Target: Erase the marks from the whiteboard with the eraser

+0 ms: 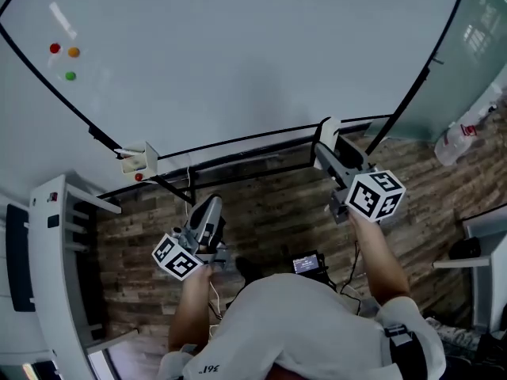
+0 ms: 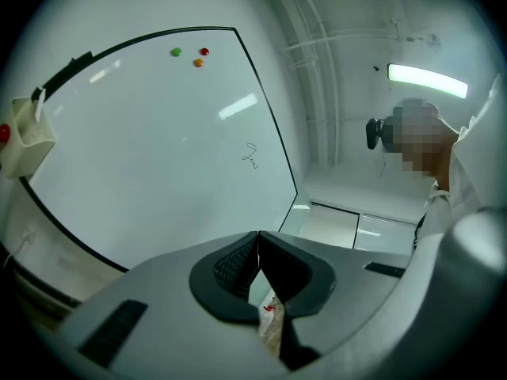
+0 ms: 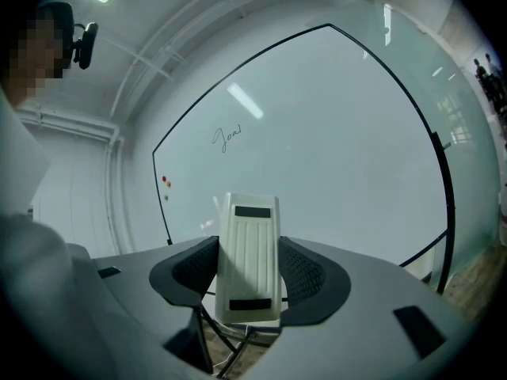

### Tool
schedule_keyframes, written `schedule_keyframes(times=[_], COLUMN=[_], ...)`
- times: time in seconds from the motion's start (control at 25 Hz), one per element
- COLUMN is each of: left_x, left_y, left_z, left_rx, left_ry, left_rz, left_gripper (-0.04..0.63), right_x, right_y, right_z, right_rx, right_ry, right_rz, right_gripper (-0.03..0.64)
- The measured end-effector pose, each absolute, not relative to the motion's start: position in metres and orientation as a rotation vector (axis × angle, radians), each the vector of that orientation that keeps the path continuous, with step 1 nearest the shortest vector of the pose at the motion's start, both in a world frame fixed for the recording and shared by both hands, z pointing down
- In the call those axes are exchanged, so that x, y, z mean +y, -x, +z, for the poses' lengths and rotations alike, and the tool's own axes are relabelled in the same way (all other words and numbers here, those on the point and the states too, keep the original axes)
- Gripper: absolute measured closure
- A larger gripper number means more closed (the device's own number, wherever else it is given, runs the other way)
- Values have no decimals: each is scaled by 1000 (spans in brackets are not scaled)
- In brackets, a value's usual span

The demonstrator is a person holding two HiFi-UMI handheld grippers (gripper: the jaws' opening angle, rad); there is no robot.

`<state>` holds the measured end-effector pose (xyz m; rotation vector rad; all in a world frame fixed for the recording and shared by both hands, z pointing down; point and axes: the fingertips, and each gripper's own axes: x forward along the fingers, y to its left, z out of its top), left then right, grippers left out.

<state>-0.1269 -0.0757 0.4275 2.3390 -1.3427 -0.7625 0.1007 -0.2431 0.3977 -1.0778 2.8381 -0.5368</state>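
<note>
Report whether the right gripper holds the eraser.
Holding it: the right gripper is closed on the white eraser, with a jaw against each of its sides.

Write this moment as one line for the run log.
right tongs: shut on eraser | left tongs: shut, empty | whiteboard: writing not yet erased

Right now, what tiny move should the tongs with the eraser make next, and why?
Probably lift the right tongs up and forward toward the scribble. They are shut on the eraser, which looks held off the whiteboard, down near its bottom edge. The scribble sits high on the board, well above it.
</note>
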Motion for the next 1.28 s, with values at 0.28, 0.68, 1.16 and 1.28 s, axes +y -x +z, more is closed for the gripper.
schedule_keyframes(times=[0.28, 0.68, 1.16, 1.28], left_x=[-112, -138, -200, -217], left_y=[180, 219, 213, 214], left_z=[407, 401, 368, 347], left_rx=[-1222, -1161, -1434, -1490], left_ry=[-2436, -2499, -2547, -2581], left_rz=[-711, -658, -598, -606], left_gripper=[588, 588, 588, 588], right_x=[-278, -311, -384, -397], right_y=[-60, -34, -43, -50], right_z=[371, 330, 240, 216], right_rx=[2750, 2709, 2695, 2682], right_ry=[1241, 1380, 1412, 1416], right_rz=[-453, -287, -59, -4], right_gripper=[361, 360, 360, 360])
